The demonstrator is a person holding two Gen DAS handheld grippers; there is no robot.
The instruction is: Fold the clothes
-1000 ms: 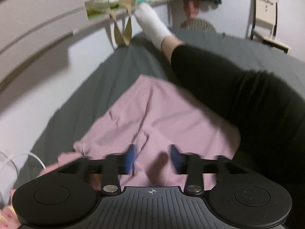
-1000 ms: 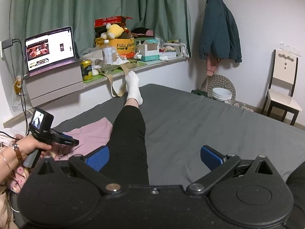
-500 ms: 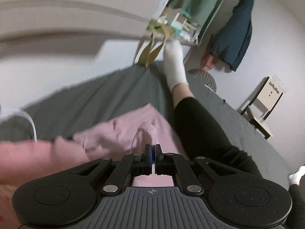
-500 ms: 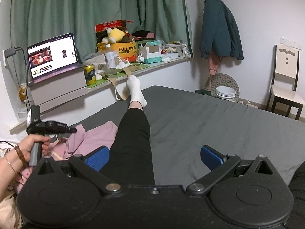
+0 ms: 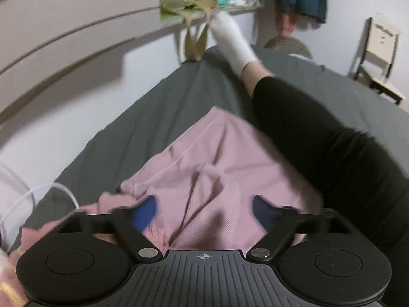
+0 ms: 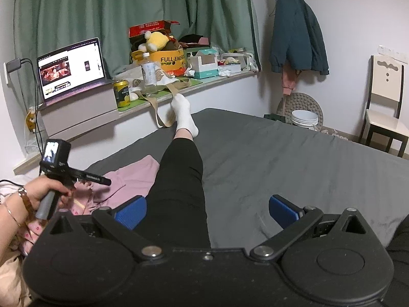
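— So, left wrist view first: what do you see?

— The left gripper (image 5: pixel 204 208) hangs low over the crumpled pink ribbed knit garment (image 5: pixel 225 168), its jaws spread wide with nothing between them. Half a second ago those blue pads were pinched shut on a raised fold of that cloth; a second ago they were apart. So it has grabbed, lifted and let go.

— Where does the garment lie now?

— On the dark grey bed sheet (image 5: pixel 143 133), bunched, with a ridge running up its middle and one edge against the person's black-trousered leg (image 5: pixel 306 128). The view is blurred, so I cannot tell sleeve from hem.

— And the right wrist view?

— The right gripper (image 6: pixel 207 211) is held above the leg (image 6: pixel 181 179) and the grey sheet (image 6: pixel 281 158), jaws wide apart and empty, much as in both earlier frames. At the left, a hand (image 6: pixel 44 189) holds the left gripper (image 6: pixel 101 179) over the pink garment (image 6: pixel 133 176), which lies beside the leg, well away from the right gripper.

— What does that mean for the folding?

— I judge it barely begun: the release looks like a repositioning tug, not a finished fold. The cloth is not yet flat, and the leg crowds its one side, so spreading it probably comes next.
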